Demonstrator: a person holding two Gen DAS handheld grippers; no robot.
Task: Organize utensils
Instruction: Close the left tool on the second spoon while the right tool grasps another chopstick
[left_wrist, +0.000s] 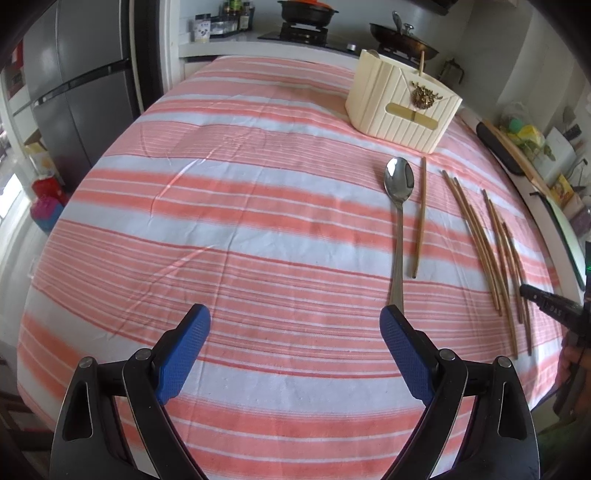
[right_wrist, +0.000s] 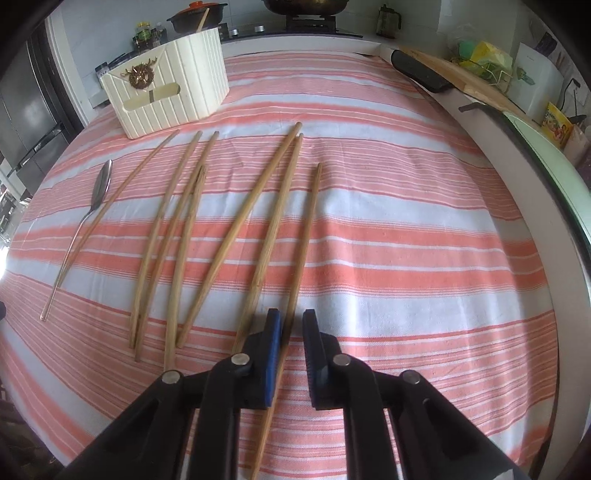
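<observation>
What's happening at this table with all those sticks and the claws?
A person holding a claw in each hand is tidying utensils into the cream utensil holder, which already has one chopstick standing in it. The right claw is nearly closed around the rightmost chopstick on the striped tablecloth, though I can't tell whether it grips yet. The left claw hangs wide open and empty, near the metal spoon. The other loose chopsticks lie on the cloth.
</observation>
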